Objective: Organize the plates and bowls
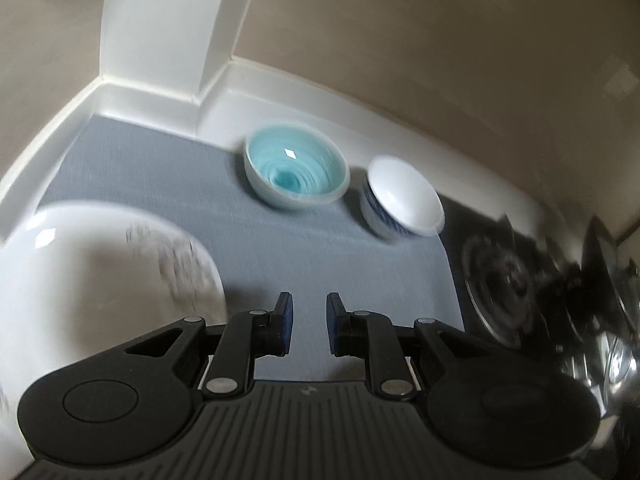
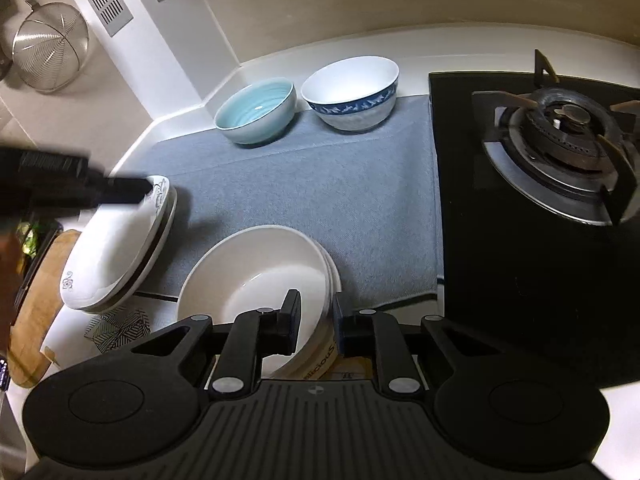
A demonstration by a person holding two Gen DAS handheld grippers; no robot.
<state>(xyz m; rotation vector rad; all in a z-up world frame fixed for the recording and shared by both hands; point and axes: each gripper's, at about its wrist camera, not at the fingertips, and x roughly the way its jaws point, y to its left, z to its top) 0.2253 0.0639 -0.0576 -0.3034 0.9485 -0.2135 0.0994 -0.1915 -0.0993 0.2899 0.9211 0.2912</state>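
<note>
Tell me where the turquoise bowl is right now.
The turquoise bowl sits at the back of the grey mat, just left of the blue-banded white bowl, near the wall corner.

A home kitchen: a gas burner (image 2: pixel 560 148) set in a black hob, a wire strainer (image 2: pixel 48 46) hanging on the wall, bowls on a counter mat (image 2: pixel 320 184).

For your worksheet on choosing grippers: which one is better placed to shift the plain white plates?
Right. The right gripper already straddles the white plates' rim; the left gripper holds nothing.
</note>
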